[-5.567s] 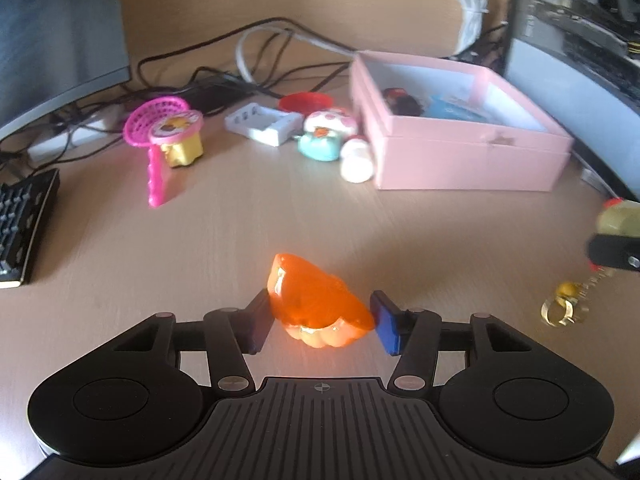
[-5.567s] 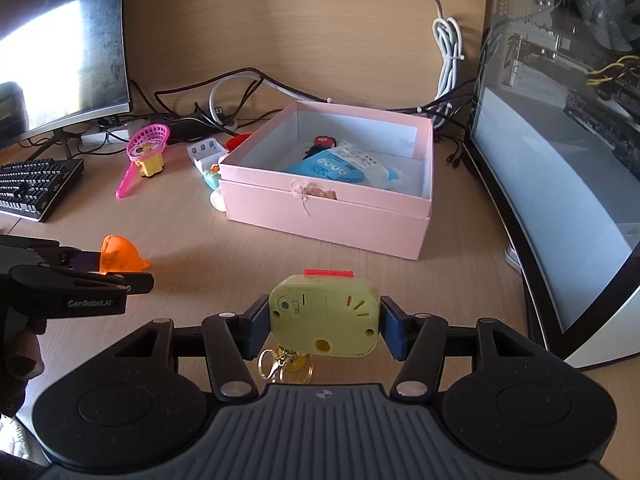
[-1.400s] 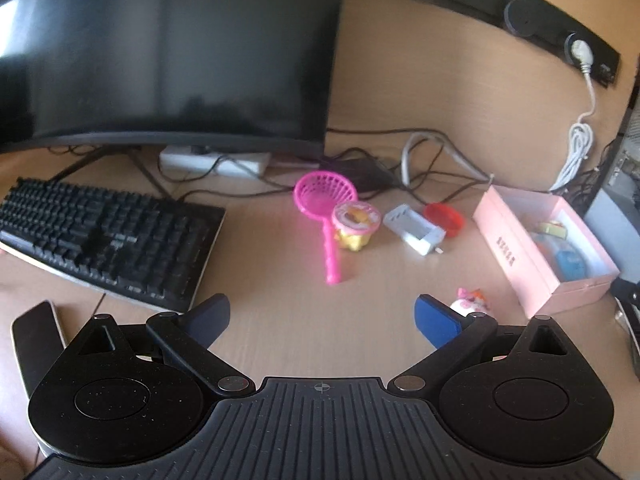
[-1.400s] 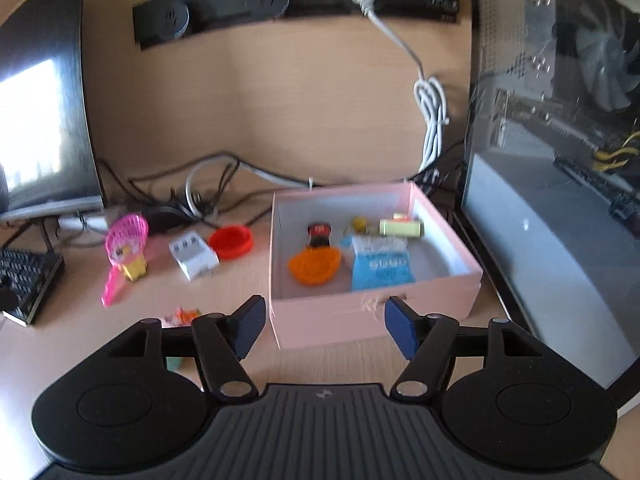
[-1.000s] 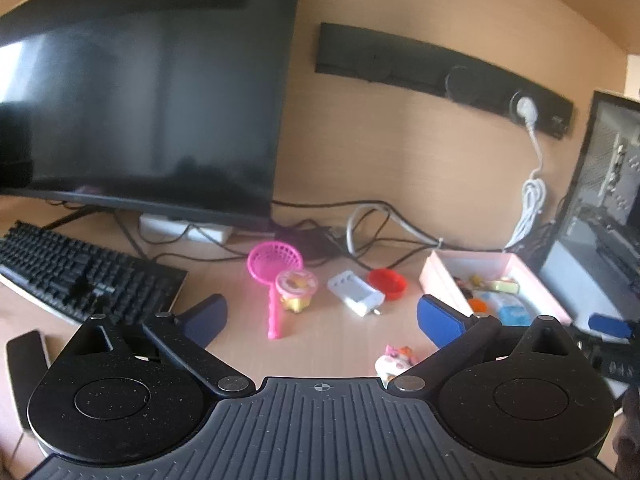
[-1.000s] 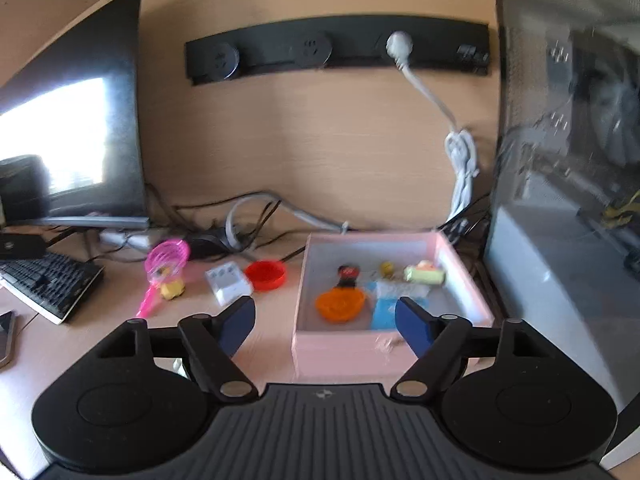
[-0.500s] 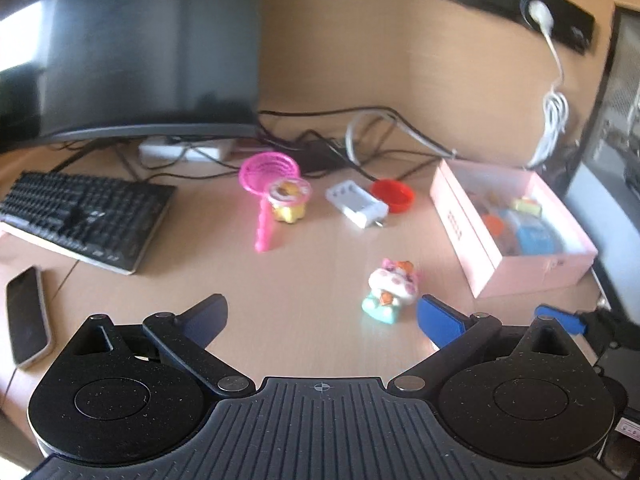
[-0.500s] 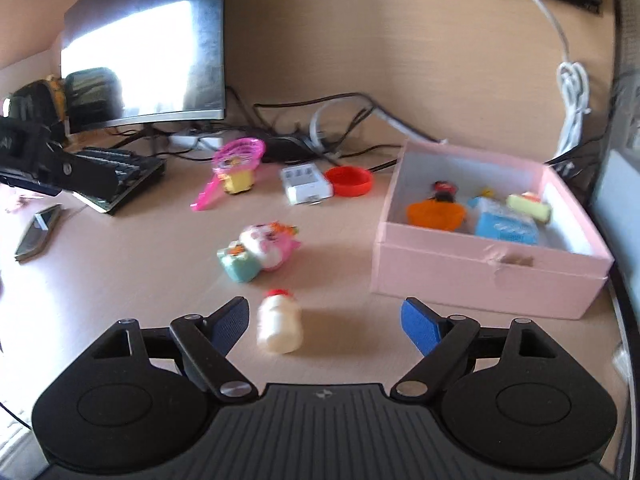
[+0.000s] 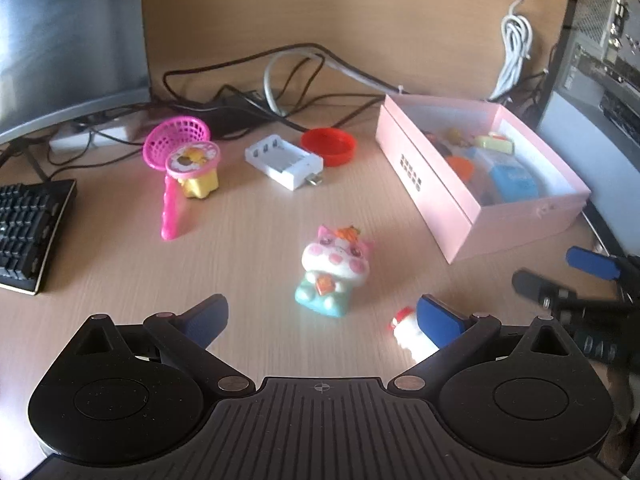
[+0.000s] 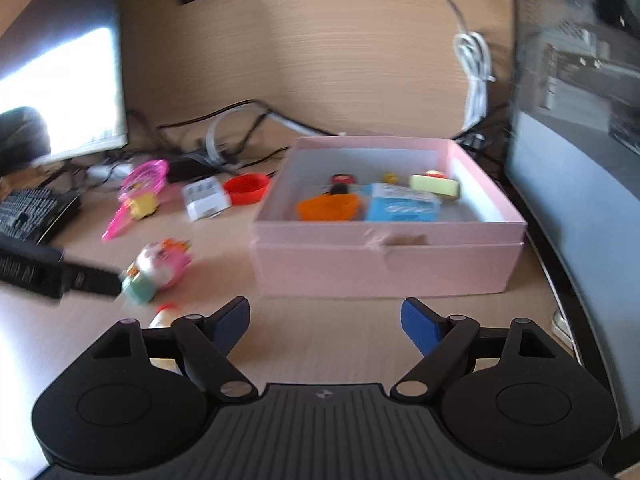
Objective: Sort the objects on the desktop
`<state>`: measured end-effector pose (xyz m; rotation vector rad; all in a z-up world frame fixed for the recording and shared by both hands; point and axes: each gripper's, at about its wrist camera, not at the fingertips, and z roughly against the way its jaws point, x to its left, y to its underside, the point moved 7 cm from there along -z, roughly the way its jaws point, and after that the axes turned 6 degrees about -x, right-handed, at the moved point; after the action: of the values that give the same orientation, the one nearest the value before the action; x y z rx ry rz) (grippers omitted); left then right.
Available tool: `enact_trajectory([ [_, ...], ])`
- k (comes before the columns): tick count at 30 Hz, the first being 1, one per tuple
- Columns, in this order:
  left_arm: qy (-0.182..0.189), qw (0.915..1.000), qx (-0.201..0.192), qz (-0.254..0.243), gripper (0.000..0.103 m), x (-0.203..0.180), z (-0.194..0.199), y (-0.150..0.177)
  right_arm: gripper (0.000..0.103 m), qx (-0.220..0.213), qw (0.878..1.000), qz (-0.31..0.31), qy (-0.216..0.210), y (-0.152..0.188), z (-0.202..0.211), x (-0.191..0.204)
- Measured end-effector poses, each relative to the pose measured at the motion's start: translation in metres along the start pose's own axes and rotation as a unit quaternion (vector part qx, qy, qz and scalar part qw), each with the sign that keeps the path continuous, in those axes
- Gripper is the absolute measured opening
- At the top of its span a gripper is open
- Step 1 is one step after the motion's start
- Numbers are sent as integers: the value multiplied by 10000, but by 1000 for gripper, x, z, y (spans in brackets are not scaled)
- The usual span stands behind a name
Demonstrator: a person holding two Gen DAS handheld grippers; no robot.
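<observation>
Hovering over the desk, both your grippers gape with nothing between their pads.

Your left gripper (image 9: pixel 322 314) hangs above the bare wood with the pink cat toy (image 9: pixel 334 270) just beyond it and the small white bottle (image 9: pixel 408 334) beside its right finger. Your right gripper (image 10: pixel 324 322), its jaws having just been opening, faces the near wall of the pink box (image 10: pixel 384 264), which holds the orange, blue and yellow pieces.
</observation>
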<state>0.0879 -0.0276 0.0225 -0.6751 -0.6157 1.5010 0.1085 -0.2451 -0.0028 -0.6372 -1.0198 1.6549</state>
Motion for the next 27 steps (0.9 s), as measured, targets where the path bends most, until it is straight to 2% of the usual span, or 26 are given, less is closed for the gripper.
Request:
enact_trajectory([
  [5,-51,9992,-131,362,103,20,3,-5,64,118,9999,29,52,-14,-32,-4],
  [11,-234,9979,-212,557,103,47,17,-3,63,97,9997,176,-166,-24,-57,21],
  [15,-424,9976,-161,518,103,62,25,3,63,-14,9975,287,-647,-31,-67,53],
  [19,-523,9964,-214,634,103,78,31,5,63,62,9909,289,-1312,-30,-47,79],
  [22,-311,9973,-232,621,103,76,27,3,63,399,9860,441,-1561,-10,-30,93],
  [24,-75,9984,-234,500,103,67,20,2,62,614,9840,759,-1490,9,-26,101],
  [26,97,9992,-221,321,103,53,10,0,46,757,9836,1020,-1279,23,-24,104],
  [27,167,9994,-206,241,103,46,5,0,33,822,9839,1064,-1174,27,-21,102],
])
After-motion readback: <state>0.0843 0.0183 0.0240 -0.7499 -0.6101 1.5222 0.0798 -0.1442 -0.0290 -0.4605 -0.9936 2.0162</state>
